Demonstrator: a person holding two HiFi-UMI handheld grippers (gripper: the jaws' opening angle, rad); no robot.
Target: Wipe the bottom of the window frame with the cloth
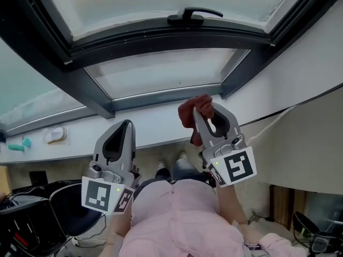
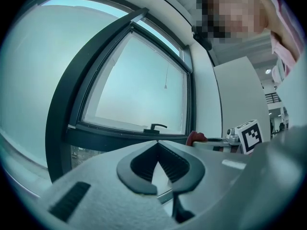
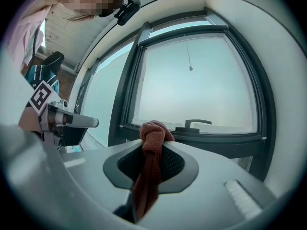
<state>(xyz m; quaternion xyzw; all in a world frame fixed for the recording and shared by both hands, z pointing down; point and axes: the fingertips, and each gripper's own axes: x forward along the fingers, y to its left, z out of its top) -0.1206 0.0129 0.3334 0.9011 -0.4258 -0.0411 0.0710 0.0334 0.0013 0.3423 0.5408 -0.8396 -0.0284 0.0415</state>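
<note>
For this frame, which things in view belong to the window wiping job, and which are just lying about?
Job: cloth clamped in the right gripper; window frame; left gripper, shut and empty.
Lying about: teal object and white object on the ledge; window handle.

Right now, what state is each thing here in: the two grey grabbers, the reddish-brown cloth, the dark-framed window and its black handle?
Reddish-brown cloth: bunched up, clamped in the right gripper, held up near the window.
Right grey gripper: jaws closed on the cloth.
Left grey gripper: jaws together, nothing between them.
Dark-framed window: looks closed.
Black window handle: lying level along the frame.
</note>
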